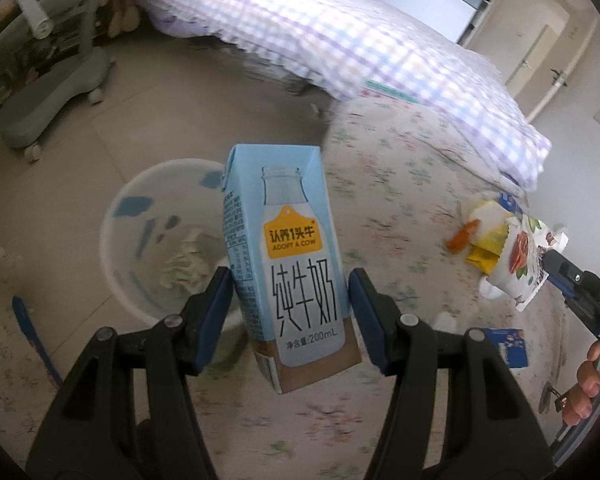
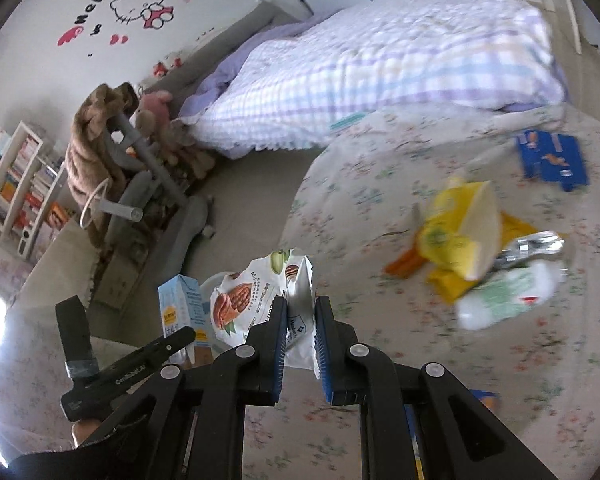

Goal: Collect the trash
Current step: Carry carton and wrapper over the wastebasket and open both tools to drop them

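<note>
My left gripper [image 1: 290,312] is shut on a light blue milk carton [image 1: 288,248], held upright beside a white waste bin [image 1: 120,264] on the floor. Crumpled paper lies in the bin. My right gripper [image 2: 302,344] is shut on a white snack pouch [image 2: 260,296] printed with brown nuts. That same pouch [image 1: 520,256] and right gripper [image 1: 548,258] appear at the right of the left wrist view. In the right wrist view the milk carton [image 2: 184,312] and the left gripper [image 2: 188,334] show at lower left.
On the floral bedsheet [image 2: 372,168] lie a yellow wrapper pile [image 2: 460,232], a white-green packet [image 2: 508,292], a blue flattened box [image 2: 552,160] and an orange scrap [image 2: 404,264]. A checked quilt [image 1: 340,36] covers the bed behind. A grey chair base [image 1: 56,92] stands on the floor.
</note>
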`<state>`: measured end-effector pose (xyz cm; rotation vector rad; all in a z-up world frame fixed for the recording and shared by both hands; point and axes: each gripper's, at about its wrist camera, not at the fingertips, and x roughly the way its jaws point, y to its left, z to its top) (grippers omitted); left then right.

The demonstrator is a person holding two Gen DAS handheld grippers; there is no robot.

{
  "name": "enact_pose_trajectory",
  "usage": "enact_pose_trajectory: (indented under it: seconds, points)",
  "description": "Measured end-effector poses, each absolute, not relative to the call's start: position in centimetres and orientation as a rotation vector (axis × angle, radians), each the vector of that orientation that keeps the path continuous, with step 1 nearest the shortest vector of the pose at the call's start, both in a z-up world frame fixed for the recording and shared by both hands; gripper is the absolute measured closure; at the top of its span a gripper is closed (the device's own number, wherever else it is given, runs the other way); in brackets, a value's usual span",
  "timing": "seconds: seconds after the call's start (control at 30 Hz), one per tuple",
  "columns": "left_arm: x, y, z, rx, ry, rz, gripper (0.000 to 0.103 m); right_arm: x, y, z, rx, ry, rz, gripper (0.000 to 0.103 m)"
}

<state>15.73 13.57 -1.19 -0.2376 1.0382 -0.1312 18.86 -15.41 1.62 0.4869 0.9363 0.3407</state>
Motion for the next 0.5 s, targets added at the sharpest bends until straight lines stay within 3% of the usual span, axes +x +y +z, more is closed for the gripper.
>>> enact_pose_trajectory:
  seconds: [0.5]
  points:
    - [18.6,20.8,-5.5,-0.284,1.068,-0.03,0.041,23.4,-4.2,-3.4,0.413,1.033,0.396,0.088]
